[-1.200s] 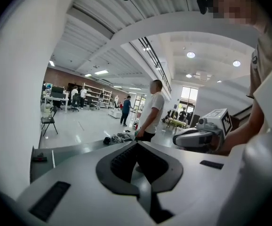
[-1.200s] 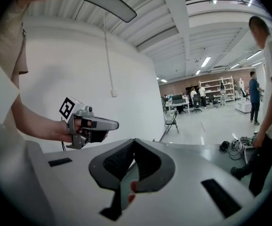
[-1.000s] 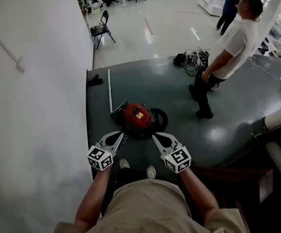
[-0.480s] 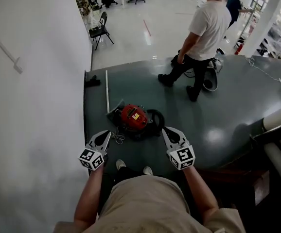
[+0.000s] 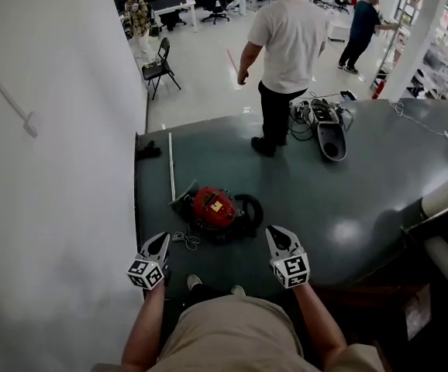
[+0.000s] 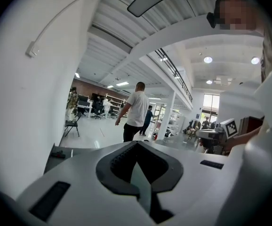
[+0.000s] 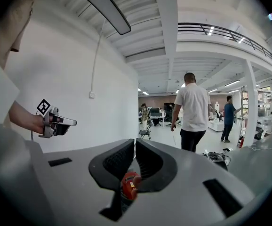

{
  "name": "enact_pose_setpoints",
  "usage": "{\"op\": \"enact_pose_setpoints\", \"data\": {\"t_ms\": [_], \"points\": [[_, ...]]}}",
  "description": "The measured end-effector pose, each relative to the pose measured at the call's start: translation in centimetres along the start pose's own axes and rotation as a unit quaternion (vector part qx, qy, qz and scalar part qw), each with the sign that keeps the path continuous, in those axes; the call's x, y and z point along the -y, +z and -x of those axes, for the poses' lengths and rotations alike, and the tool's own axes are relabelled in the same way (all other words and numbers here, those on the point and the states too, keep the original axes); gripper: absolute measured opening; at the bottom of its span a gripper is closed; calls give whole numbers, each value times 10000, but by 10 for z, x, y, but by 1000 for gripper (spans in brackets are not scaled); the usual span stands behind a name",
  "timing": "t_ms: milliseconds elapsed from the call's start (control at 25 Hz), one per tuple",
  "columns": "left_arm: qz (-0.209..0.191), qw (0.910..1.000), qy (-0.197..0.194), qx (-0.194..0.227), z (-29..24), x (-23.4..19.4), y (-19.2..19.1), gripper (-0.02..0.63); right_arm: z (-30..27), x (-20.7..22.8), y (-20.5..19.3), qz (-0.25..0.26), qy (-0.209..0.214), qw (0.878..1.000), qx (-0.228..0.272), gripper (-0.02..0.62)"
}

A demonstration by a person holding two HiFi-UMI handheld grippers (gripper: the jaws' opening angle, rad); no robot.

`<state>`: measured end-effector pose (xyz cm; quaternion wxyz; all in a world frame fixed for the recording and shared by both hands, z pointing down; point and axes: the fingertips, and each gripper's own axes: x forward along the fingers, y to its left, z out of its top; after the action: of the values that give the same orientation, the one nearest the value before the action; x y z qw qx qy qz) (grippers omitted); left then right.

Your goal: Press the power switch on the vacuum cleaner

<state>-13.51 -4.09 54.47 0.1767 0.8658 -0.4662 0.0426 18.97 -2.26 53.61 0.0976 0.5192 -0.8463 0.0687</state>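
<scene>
The left gripper (image 5: 161, 239) and right gripper (image 5: 275, 232) are both clenched on nothing. The red vacuum cleaner (image 5: 217, 204) lies on the floor ahead, between them, untouched. Judgement: closed tips suit pressing its switch.

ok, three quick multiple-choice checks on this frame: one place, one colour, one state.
1. Where is the vacuum cleaner?
A on the folding chair
B on the dark floor
C on a table

2. What colour is its body?
A blue
B red
C yellow

3. How are the jaws of the left gripper?
A wide apart
B clamped on a cord
C together, nothing between

Answers:
1. B, the head view shows it lying on the dark floor.
2. B, its shell is red.
3. C, the tips meet in the left gripper view and nothing is between them.
</scene>
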Motion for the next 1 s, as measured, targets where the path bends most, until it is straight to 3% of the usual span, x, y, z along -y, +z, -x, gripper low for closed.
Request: {"op": "enact_pose_setpoints", "data": {"t_ms": [200, 400, 640, 800, 1000], "points": [[-57, 9995, 162, -261, 4, -9, -23, 6, 1, 6, -20, -16, -31, 9999, -143, 11], [-45, 9985, 203, -502, -4, -18, -50, 6, -2, 16, -69, -128, -157, 9986, -489, 12], [157, 9973, -26, -711, -20, -11, -81, 6, -4, 23, -114, -428, -219, 9960, -759, 12], [117, 9949, -324, -945, -38, 16, -92, 6, -10, 9, -118, -533, -26, 9952, -818, 14], [169, 9913, -716, -1094, -60, 55, -102, 6, -30, -36, -92, -446, 418, 9963, -604, 15]]}}
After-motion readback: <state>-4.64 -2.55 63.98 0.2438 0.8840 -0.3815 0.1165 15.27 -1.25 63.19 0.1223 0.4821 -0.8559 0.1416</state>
